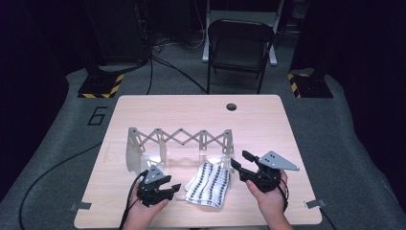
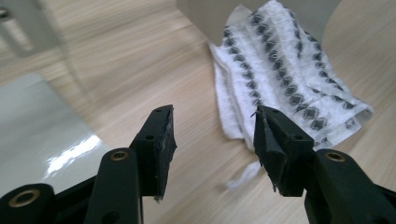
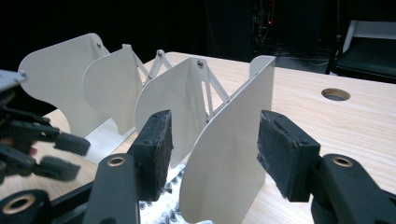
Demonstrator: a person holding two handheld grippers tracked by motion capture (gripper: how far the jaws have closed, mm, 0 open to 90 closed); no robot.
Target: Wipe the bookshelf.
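An expanding rack (image 1: 179,139) with several pale upright plates stands across the middle of the wooden table (image 1: 143,110). A white cloth (image 1: 208,184) with rows of dark marks lies crumpled at the rack's right end, towards the front edge. My left gripper (image 1: 173,184) is open just left of the cloth, jaws pointing at it; the left gripper view has the cloth (image 2: 280,74) ahead of the empty left gripper (image 2: 212,135). My right gripper (image 1: 239,159) is open beside the rack's rightmost plate. The right gripper view has that plate (image 3: 229,140) ahead of the right gripper (image 3: 212,140), untouched by the pads.
A round cable hole (image 1: 231,106) sits at the table's far right. A dark folding chair (image 1: 239,43) stands beyond the table. Cables trail over the grey floor on the left. Bare wood lies behind the rack and along the left side.
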